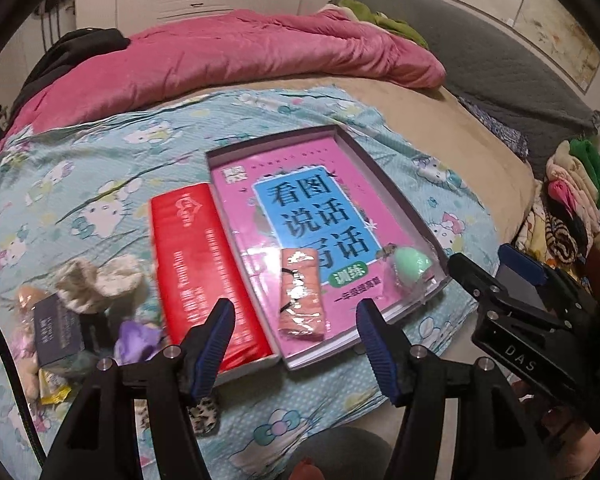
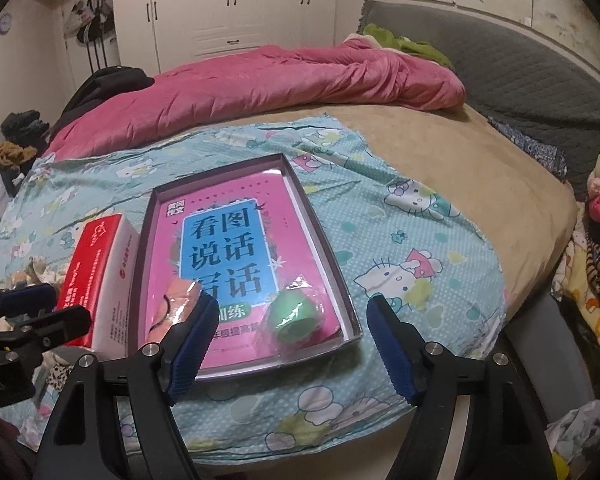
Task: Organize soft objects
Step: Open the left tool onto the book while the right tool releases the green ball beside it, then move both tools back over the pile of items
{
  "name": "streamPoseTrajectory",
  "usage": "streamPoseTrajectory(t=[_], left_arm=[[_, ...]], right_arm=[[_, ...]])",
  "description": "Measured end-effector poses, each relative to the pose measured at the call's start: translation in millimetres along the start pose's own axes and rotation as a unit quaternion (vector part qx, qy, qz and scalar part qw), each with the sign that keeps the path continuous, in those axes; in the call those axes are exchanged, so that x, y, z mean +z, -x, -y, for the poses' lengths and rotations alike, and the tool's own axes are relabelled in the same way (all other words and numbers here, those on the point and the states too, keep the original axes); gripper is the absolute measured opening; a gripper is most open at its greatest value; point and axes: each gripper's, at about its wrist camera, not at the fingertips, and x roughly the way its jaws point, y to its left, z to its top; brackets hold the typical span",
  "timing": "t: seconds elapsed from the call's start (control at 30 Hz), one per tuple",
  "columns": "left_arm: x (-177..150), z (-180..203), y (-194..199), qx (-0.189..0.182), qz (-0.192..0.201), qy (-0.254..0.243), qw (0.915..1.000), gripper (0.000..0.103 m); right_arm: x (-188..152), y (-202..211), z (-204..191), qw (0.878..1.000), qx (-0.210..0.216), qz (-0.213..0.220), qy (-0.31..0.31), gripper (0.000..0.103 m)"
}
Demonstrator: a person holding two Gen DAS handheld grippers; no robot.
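Note:
A shallow box [image 1: 268, 142] lies on the cartoon-cat sheet with a pink book in it. On the book rest an orange plastic-wrapped soft piece [image 1: 302, 292] [image 2: 178, 304] and a green wrapped ball [image 1: 410, 266] [image 2: 296, 316]. A red tissue pack [image 1: 196, 264] [image 2: 96, 276] lies along the box's left side. My left gripper [image 1: 294, 308] hangs open above the orange piece, holding nothing. My right gripper [image 2: 292, 304] stands open over the green ball, also free of it. Left of the red pack lie fluffy socks [image 1: 100, 280], a purple soft item [image 1: 136, 340] and a small dark box [image 1: 56, 328].
A crumpled pink quilt [image 1: 240, 64] covers the far side of the bed, with a grey headboard [image 2: 520, 72] at the right. Folded clothes [image 1: 572, 208] are stacked past the bed's right edge. Bare tan mattress [image 2: 460, 152] shows beyond the sheet.

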Motion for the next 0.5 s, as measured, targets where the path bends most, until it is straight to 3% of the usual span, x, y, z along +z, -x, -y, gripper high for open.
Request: streamPoseTrajectory(t=[0.5], left_arm=[[-23.6,-62.4,53.3,0.025,0.037,0.057,0.9974,0.063]], right_arm=[[5.5,38.3,-60.5,0.998,0.019,0.025,0.053,0.078]])
